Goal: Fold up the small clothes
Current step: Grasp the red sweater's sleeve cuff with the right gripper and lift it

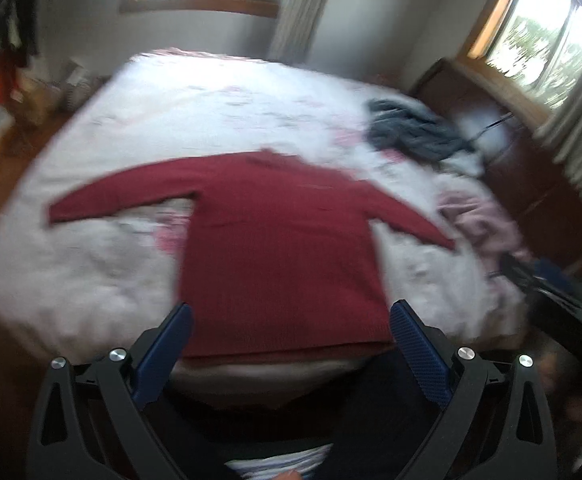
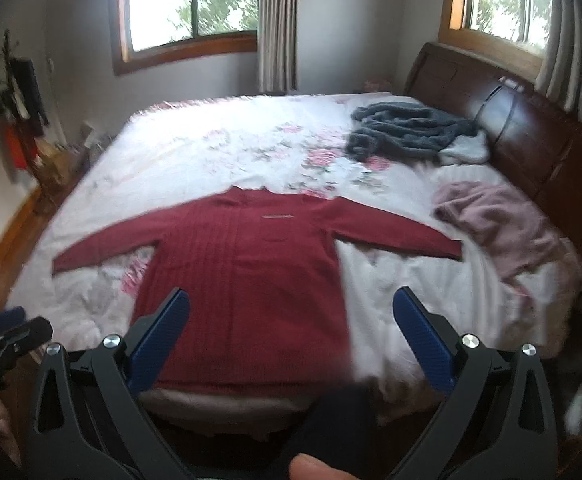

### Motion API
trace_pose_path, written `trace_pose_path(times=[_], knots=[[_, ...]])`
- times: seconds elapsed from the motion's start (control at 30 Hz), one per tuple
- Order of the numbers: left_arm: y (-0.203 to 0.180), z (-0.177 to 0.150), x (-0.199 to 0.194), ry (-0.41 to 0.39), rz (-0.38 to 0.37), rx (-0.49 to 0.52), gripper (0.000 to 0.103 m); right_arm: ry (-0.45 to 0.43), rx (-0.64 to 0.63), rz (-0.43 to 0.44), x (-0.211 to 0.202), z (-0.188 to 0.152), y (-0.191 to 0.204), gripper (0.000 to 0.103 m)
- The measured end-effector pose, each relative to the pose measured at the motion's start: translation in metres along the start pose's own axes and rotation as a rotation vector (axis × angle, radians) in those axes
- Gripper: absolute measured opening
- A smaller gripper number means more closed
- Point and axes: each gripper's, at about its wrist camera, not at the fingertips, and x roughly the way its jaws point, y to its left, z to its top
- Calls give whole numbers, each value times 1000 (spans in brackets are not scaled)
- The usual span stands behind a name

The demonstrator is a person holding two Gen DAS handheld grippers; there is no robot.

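A dark red long-sleeved sweater [image 1: 275, 240] [image 2: 251, 276] lies flat on the bed, front up, both sleeves spread sideways and its hem at the near edge. My left gripper [image 1: 291, 312] hangs open above the hem with nothing between its blue pads [image 1: 163, 356]. My right gripper [image 2: 291, 300] is open too, held over the sweater's lower right part, empty. The left gripper's tip [image 2: 7, 332] shows at the left edge of the right wrist view.
The bed [image 2: 211, 148] has a white floral cover. A grey garment [image 2: 407, 132] and a pink one [image 2: 499, 228] lie crumpled at the right by the dark wooden headboard [image 2: 531, 128]. Windows with curtains behind. Wooden floor to the left.
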Motion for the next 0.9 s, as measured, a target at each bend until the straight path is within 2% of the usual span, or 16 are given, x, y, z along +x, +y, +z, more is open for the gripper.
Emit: trace_pose_path(times=[0.13,0.23,0.3,0.4,0.43,0.47,0.5,0.7,0.8,0.9], knots=[[-1,-2,22,-37,19,67,99,94,166,92,63,-4,-61,100],[-4,0,46,32,-11,86,99,73,327,133,106,-12,-130,100],[-6,2,63,96,-43,67,99,107,437,143,133,-17,-171,99],[-5,3,83,171,-91,30,99,152,656,205,176,-29,-236,86],[-7,3,93,198,-113,26,99,176,745,233,195,-35,-261,75],[-10,2,99,210,-127,25,99,185,795,256,204,-39,-274,68],[-11,2,101,213,-133,27,99,191,889,281,222,-47,-299,68],[-19,11,124,235,-204,-17,99,121,1253,373,283,-76,-394,63],[-24,17,135,231,-218,-20,99,66,1369,355,310,-82,-437,63],[-28,23,143,221,-221,-16,99,17,1445,339,337,-84,-474,51]])
